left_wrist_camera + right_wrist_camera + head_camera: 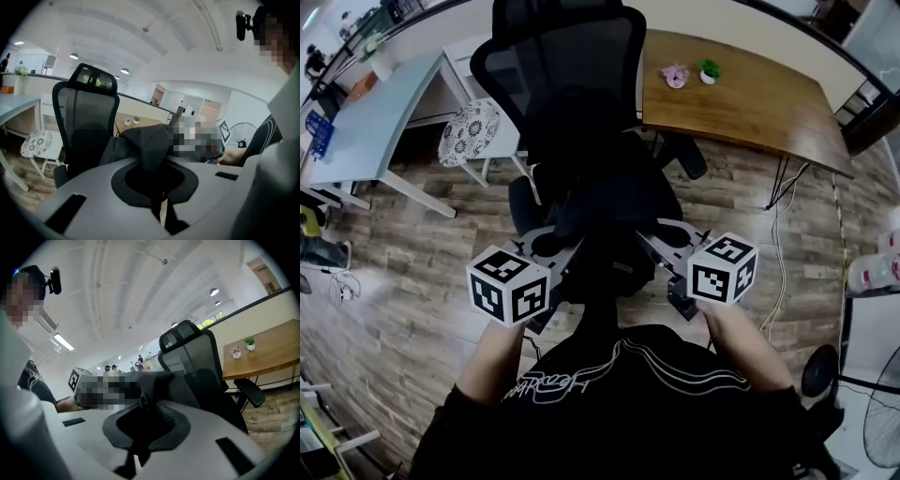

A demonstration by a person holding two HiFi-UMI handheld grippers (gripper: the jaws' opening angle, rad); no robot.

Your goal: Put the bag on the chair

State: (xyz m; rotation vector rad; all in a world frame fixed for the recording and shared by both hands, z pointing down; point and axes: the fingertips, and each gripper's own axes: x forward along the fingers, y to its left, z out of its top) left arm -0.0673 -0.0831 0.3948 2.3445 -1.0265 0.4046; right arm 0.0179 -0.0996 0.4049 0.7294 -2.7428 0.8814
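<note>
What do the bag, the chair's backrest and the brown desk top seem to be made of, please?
The bag looks like dark, matt fabric: it folds softly where it is pinched. The chair's backrest looks like black mesh in a plastic frame: the background shows through. The desk top looks like wood or veneer, faintly glossy, with grain streaks.

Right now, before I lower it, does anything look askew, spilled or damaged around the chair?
Nothing stands out. The bag is held up at the chair, with the left gripper and right gripper each shut on its fabric. The chair stands upright, and I see nothing spilled on the floor around it.
</note>
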